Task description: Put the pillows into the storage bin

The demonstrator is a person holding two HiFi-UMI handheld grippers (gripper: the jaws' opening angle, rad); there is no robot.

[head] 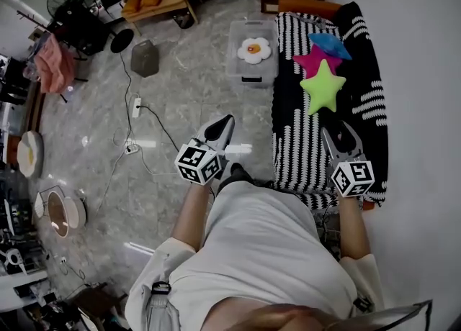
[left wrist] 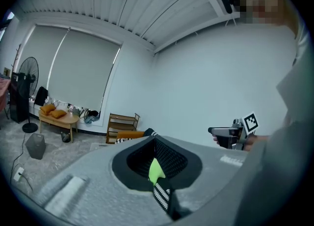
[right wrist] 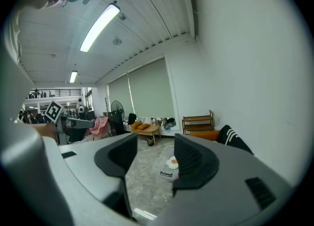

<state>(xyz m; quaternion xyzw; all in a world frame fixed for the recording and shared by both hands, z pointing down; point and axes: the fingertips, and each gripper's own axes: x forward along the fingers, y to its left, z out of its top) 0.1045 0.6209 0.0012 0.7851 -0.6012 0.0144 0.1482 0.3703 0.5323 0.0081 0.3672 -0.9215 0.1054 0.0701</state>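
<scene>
- The green star pillow (head: 322,86) lies flat on the striped sofa (head: 295,142). One arm points up the seat at the pink star pillow (head: 311,60) and the blue pillow (head: 330,44), and the three line up along the sofa's length.
- The storage bin (head: 236,70) stands on the floor just beside the sofa, its long side parallel to it, with a flower pillow (head: 253,50) inside.
- The right gripper (head: 338,130) is near the green star, its jaws apart and empty.
- The left gripper (head: 227,119) is over the floor, its jaws together and empty.

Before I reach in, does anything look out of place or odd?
Nothing looks spilled or damaged. The flower pillow is at the storage bin; the green star pillow, pink one and blue one overlap on the striped sofa. Only a power strip with loose cables trails over the floor left of the bin.
</scene>
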